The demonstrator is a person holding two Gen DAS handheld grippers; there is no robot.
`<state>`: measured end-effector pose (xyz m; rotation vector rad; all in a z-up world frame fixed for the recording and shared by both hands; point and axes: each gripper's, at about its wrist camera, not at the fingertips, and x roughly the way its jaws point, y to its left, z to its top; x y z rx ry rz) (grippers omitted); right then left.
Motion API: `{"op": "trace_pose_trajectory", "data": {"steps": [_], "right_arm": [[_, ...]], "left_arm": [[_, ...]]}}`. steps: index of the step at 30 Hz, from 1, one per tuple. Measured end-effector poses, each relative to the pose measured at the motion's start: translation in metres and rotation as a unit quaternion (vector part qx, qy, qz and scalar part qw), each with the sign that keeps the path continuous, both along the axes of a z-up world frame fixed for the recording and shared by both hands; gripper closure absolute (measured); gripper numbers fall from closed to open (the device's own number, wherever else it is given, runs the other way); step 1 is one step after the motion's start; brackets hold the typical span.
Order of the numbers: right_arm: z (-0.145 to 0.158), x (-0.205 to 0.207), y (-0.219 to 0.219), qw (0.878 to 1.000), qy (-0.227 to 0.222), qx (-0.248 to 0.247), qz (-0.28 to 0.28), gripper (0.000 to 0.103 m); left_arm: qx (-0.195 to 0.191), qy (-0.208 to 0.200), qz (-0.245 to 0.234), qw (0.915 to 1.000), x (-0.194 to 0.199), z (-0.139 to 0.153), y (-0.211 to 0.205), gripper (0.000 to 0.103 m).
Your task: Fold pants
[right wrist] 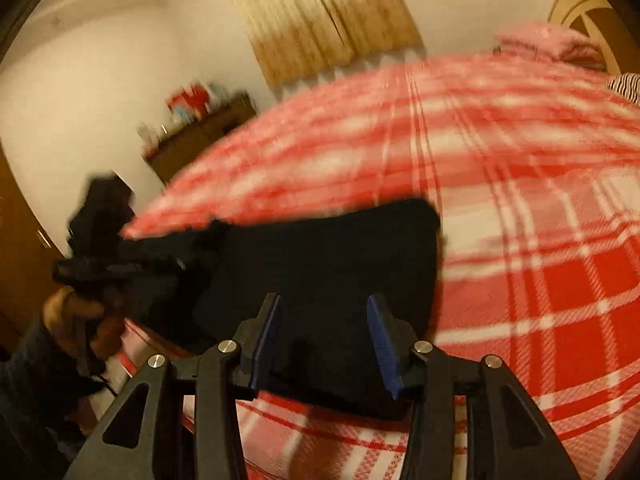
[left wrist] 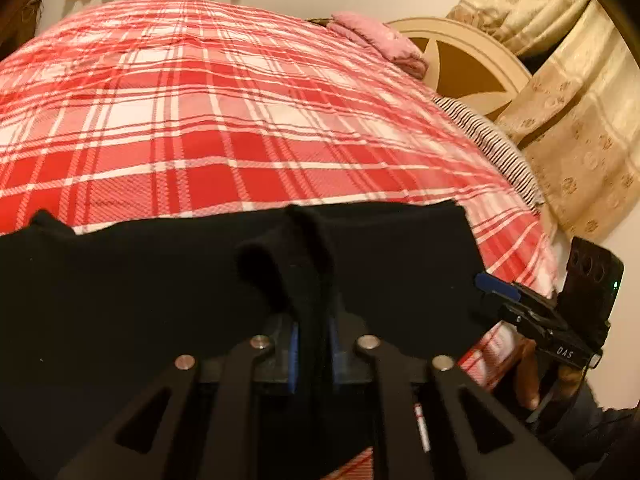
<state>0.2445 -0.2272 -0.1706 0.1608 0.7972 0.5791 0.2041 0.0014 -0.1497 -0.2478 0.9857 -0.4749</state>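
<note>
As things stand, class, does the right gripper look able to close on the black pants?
Probably yes. The right gripper is open, with the black pants lying on the plaid bedspread directly between and ahead of its fingers, nothing blocking. The left gripper already pinches a fold of them.

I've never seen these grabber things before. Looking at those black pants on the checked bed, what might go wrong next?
The left gripper pinches only a narrow bunch of the black pants, so the cloth could slip out or fold crooked. The right gripper is open over the pants, holding nothing, and its view is blurred as if moving fast; it might grab the plaid bedspread along with them.
</note>
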Motion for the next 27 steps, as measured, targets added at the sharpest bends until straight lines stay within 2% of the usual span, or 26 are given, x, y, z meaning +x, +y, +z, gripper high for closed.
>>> {"op": "trace_pose_trajectory", "data": {"steps": [5, 9, 10, 11, 12, 13, 15, 17, 21, 27], "right_arm": [[0.005, -0.002, -0.002, 1.0, -0.004, 0.009, -0.012, 0.056], [0.025, -0.001, 0.014, 0.999, -0.031, 0.007, -0.004, 0.056], [0.028, 0.001, 0.023, 0.999, -0.038, 0.003, 0.003, 0.054], [0.028, 0.004, 0.031, 0.999, -0.038, -0.005, 0.011, 0.052], [0.025, 0.008, 0.042, 0.999, -0.033, -0.017, 0.019, 0.044], [0.019, 0.012, 0.051, 0.999, -0.024, -0.034, 0.027, 0.042], [0.001, 0.021, 0.066, 0.996, 0.005, -0.081, 0.026, 0.042], [0.004, 0.018, 0.068, 0.997, -0.004, -0.079, 0.018, 0.042], [0.025, 0.016, 0.081, 0.997, -0.035, -0.061, 0.028, 0.042], [0.026, 0.026, 0.141, 0.993, -0.048, -0.065, 0.083, 0.042]], "left_arm": [[0.01, -0.007, -0.001, 0.9999, -0.003, -0.001, 0.0, 0.083], [0.012, -0.007, 0.001, 0.9999, -0.006, 0.002, 0.004, 0.079], [0.013, -0.009, 0.006, 0.9999, -0.007, 0.004, 0.007, 0.07], [0.023, -0.012, 0.015, 0.9995, -0.009, 0.005, 0.01, 0.051], [0.041, -0.016, 0.028, 0.9986, -0.01, 0.007, 0.014, 0.042], [0.056, -0.023, 0.041, 0.9973, -0.012, 0.009, 0.018, 0.033], [0.059, -0.033, 0.05, 0.9964, -0.016, 0.014, 0.027, 0.032], [0.071, -0.043, 0.057, 0.9949, -0.02, 0.019, 0.034, 0.032], [0.12, -0.066, 0.075, 0.9877, -0.028, 0.026, 0.049, 0.032], [0.13, -0.061, 0.105, 0.984, -0.032, 0.025, 0.075, 0.032]]}}
